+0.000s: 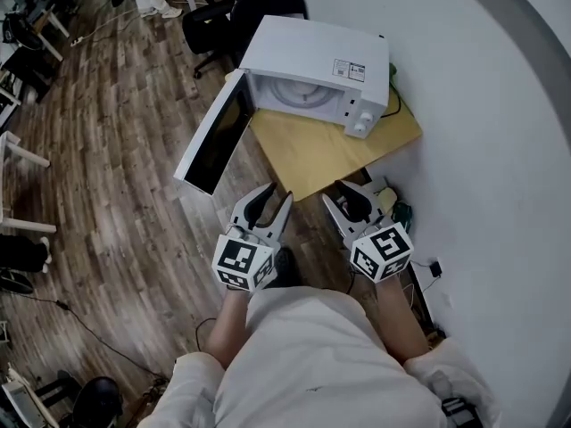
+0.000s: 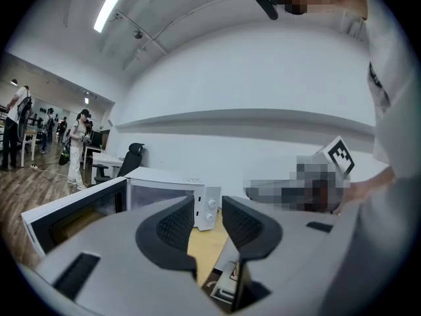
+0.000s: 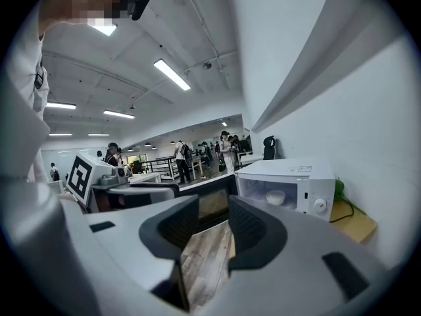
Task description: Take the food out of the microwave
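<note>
A white microwave [image 1: 314, 71] stands on a small wooden table [image 1: 332, 152] against the wall, its door [image 1: 212, 137] swung wide to the left. In the right gripper view a white bowl [image 3: 275, 197] sits inside the microwave [image 3: 289, 176]. Both grippers hover short of the table's near edge, apart from the microwave. My left gripper [image 1: 270, 201] is open with nothing between its jaws; in its own view the left gripper [image 2: 208, 221] points at the microwave [image 2: 168, 193]. My right gripper [image 1: 350, 200] is open and empty too, and the right gripper [image 3: 214, 226] faces the open door [image 3: 212, 201].
A white wall runs along the right. Cables and a green object [image 1: 403, 212] lie on the floor by the wall under the table's corner. A black office chair [image 1: 221, 14] stands behind the microwave. Wood flooring stretches left, with people standing far off [image 3: 181, 157].
</note>
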`<state>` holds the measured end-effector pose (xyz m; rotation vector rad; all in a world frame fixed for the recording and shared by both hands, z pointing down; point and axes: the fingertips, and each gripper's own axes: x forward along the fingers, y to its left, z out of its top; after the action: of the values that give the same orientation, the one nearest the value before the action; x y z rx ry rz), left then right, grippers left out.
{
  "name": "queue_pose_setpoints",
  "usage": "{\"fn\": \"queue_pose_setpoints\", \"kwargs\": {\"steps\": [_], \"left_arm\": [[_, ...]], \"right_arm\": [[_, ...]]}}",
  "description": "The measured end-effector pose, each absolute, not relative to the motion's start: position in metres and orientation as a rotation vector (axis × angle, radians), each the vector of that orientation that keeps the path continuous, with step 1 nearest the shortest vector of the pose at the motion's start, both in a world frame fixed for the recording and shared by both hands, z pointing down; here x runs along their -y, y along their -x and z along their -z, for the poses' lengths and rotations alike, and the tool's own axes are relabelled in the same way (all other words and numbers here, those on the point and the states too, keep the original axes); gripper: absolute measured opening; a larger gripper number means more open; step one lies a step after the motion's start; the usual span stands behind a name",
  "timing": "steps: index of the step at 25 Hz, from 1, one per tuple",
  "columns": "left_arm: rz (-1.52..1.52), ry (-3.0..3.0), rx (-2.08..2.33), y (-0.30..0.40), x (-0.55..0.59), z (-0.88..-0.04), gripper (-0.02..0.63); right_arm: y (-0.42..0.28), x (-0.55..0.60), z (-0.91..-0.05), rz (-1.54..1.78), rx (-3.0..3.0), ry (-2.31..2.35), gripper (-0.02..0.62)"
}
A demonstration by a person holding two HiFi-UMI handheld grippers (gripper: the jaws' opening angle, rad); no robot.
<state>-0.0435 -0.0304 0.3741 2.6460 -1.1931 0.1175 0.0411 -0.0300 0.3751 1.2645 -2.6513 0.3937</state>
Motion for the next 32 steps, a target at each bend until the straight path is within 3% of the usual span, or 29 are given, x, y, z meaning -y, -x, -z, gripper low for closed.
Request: {"fn": "queue_pose_setpoints", "kwargs": {"steps": [5,32], "left_arm": [[-0.126,-2.648,1.189,0.049,0.048,-0.379,0.120],[-0.172,-2.566,1.262,0.046,0.120,-0.404,0.127]], "right_arm": [[-0.036,0.048,-0.384,-0.352,2.620,-1.241,0.153],[-0.039,0.198,-0.443,-0.158,2.475,-1.150,0.172]]}}
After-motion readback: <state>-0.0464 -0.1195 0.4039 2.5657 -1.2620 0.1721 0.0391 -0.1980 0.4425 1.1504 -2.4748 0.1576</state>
